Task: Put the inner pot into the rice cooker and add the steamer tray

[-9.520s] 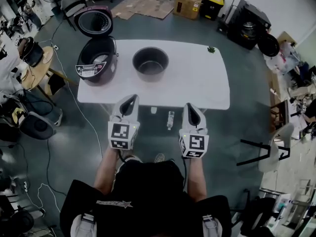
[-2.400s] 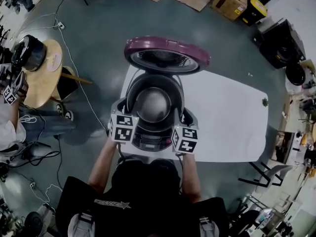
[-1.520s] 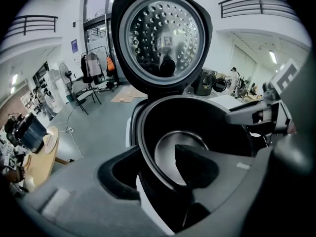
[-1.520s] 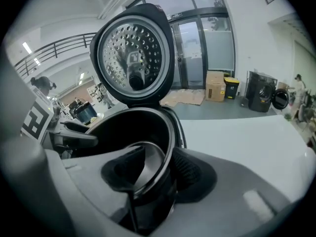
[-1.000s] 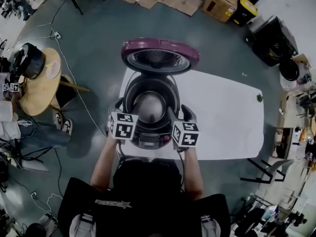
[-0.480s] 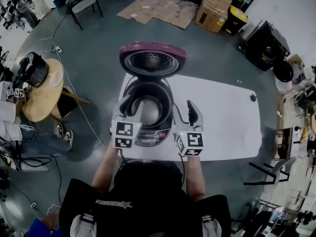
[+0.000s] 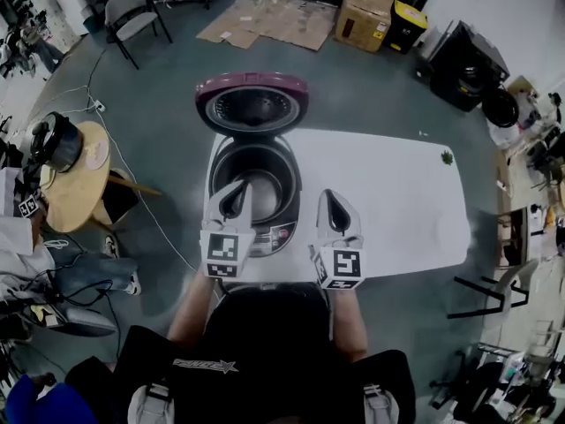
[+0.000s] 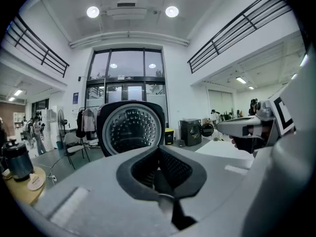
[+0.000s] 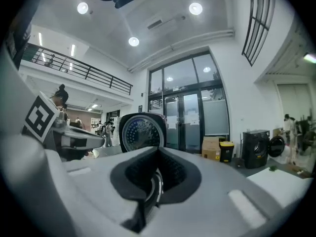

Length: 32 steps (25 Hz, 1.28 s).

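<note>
The rice cooker [image 7: 254, 184] stands at the left end of the white table [image 7: 388, 193], its maroon lid [image 7: 252, 105] swung up and back. The dark inner pot [image 7: 258, 179] sits inside the cooker body. My left gripper [image 7: 236, 194] hovers over the cooker's front left rim, shut and empty. My right gripper [image 7: 332, 201] hangs just right of the cooker, also shut with nothing in it. In the left gripper view the shut left gripper [image 8: 159, 151] faces the lid [image 8: 131, 128]. The right gripper [image 9: 157, 154] faces the same lid [image 9: 142, 130] in its own view.
A small green item [image 7: 447, 157] lies at the table's far right. A round wooden side table [image 7: 78, 179] with a black pot stands to the left. Chairs, cardboard boxes [image 7: 362, 5] and cables sit on the floor around.
Both grippers rose from the cooker's sides and tilted to level, and their jaws went from open to shut. The inner pot, on the table earlier, now stays inside the cooker.
</note>
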Each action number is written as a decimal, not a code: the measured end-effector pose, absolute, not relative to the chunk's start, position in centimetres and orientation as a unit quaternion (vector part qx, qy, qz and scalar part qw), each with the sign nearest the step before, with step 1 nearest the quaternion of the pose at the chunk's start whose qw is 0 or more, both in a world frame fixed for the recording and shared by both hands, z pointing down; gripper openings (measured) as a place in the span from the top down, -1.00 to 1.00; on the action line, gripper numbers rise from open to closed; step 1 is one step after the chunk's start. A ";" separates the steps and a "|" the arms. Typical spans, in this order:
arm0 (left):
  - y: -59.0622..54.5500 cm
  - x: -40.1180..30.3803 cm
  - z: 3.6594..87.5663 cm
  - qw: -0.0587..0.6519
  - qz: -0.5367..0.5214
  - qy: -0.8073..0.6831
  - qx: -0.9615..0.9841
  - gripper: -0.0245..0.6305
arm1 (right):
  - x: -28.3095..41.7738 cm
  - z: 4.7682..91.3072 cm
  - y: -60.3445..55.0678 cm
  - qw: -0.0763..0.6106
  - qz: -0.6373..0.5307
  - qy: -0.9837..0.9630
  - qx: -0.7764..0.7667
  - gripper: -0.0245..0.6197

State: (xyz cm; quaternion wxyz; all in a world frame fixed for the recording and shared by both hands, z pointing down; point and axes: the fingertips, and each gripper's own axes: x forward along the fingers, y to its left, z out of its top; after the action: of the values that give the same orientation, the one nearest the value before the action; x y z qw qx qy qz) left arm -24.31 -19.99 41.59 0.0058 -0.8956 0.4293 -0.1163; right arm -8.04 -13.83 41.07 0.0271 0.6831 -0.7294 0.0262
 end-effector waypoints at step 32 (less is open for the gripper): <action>-3.9 13.9 42.2 0.035 -0.110 0.143 -0.983 0.89 | 25.1 42.6 9.2 0.050 0.062 -0.497 0.864 0.90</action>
State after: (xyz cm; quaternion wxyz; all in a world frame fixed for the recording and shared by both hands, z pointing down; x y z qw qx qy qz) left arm 13.90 -3.93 42.24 0.0354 -0.9830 0.1429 -0.1100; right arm 25.11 9.22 42.59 0.0499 0.8642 -0.4968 0.0620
